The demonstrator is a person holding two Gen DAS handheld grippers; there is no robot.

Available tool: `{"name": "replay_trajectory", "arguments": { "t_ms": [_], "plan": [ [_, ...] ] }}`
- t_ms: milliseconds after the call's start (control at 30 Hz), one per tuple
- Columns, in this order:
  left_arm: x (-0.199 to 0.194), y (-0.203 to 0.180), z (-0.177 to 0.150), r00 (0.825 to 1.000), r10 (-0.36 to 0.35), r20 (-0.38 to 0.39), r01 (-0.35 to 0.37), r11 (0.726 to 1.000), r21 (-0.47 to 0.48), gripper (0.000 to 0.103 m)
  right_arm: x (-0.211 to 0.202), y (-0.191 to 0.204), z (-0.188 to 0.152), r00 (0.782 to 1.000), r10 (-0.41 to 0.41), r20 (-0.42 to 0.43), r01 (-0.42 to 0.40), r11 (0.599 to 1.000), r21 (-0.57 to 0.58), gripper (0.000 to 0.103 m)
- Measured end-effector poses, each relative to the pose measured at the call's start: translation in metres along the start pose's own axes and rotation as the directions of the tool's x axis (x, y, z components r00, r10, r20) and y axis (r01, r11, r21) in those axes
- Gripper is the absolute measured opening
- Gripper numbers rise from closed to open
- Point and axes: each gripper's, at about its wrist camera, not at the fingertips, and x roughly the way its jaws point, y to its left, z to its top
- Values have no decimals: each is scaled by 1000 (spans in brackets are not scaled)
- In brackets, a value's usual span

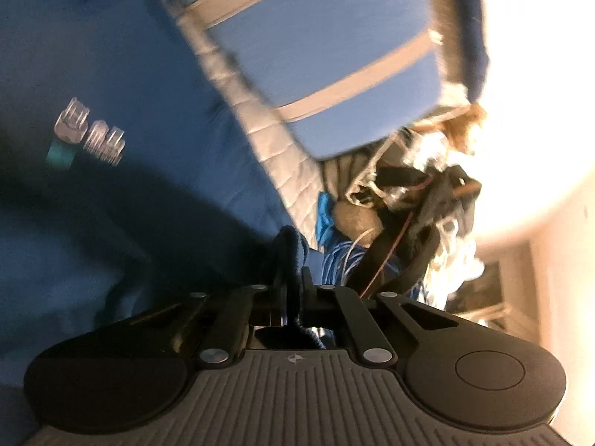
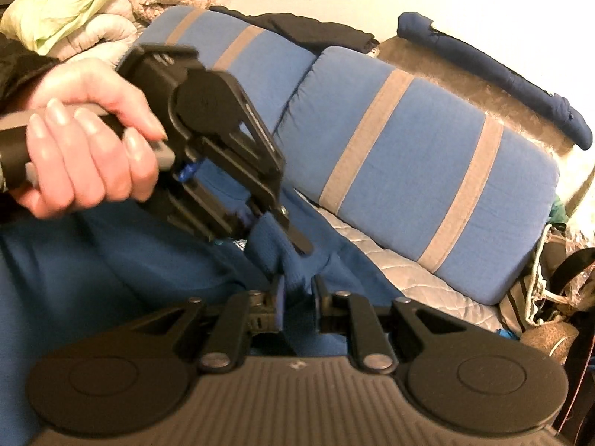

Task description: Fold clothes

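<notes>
Pinching the cuff (image 2: 275,249) beside the cushion (image 2: 416,171), the left gripper (image 1: 292,290) should hold firm while the right gripper (image 2: 297,293), fingers apart, clears it.

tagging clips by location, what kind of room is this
Probably a lived-in bedroom or living room at home: blue striped cushions on a quilted cover, crumpled bedding piled behind, and a heap of bags and cords beside them.

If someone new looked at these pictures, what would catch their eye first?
Probably the hand at the left of the right wrist view, holding the left gripper shut on a bunched fold of the blue garment. Just below it, the right gripper has its jaws parted around the same fold. Behind them, the blue cushions with grey stripes fill the middle of the picture.
</notes>
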Motion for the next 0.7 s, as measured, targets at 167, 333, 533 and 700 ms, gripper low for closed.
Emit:
{"name": "replay_trajectory", "arguments": {
  "t_ms": [167, 333, 533, 700],
  "plan": [
    [-15, -31, 3, 999, 10, 34, -15, 989, 144, 5, 3, 4, -12, 997, -73, -6, 73, 997, -34, 77],
    [-35, -55, 5, 997, 16, 81, -35, 972, 234, 5, 19, -2, -29, 979, -202, -28, 200, 978, -55, 86],
    [-64, -74, 14, 989, 12, 147, -56, 952, 300, 5, 45, -23, -52, 913, -393, -106, 395, 919, -5, 90],
    [-88, -82, 28, 978, -3, 209, -59, 955, 291, 5, 56, -59, -59, 900, -386, -203, 426, 879, 217, 90]
  ]
}}
